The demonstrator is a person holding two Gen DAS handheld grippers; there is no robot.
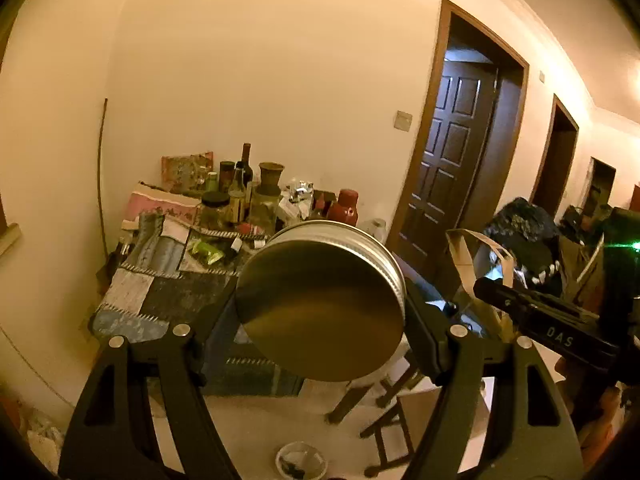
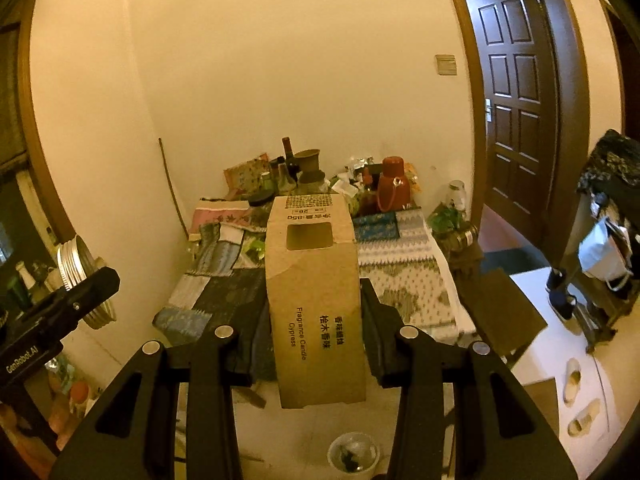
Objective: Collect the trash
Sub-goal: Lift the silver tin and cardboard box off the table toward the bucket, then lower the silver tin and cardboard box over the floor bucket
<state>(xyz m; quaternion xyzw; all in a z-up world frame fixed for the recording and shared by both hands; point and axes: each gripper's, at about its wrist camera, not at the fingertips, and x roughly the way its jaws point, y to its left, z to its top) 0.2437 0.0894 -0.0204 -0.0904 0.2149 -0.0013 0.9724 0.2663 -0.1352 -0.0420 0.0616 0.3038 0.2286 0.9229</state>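
Warm-lit room w/ cream walls, a dark wooden door (image 2: pixel 516 120) at right, a cluttered worktop (image 2: pixel 404 280) ahead under patchwork cloth.

My left jaws (image 1: pixel 320 304) pinch a round metal tin (image 1: pixel 320 300) by its rim, flat face toward the camera.

My right jaws (image 2: pixel 316 312) pinch a tall cardboard candle box (image 2: pixel 316 300), long axis running away from me along the fingers.

Both pieces of trash are up in the air, in front of the worktop.

A small white bin (image 2: pixel 353 456) sits on the floor directly below and between my hands, approx. equally near each; I judge the drop goes straight down.
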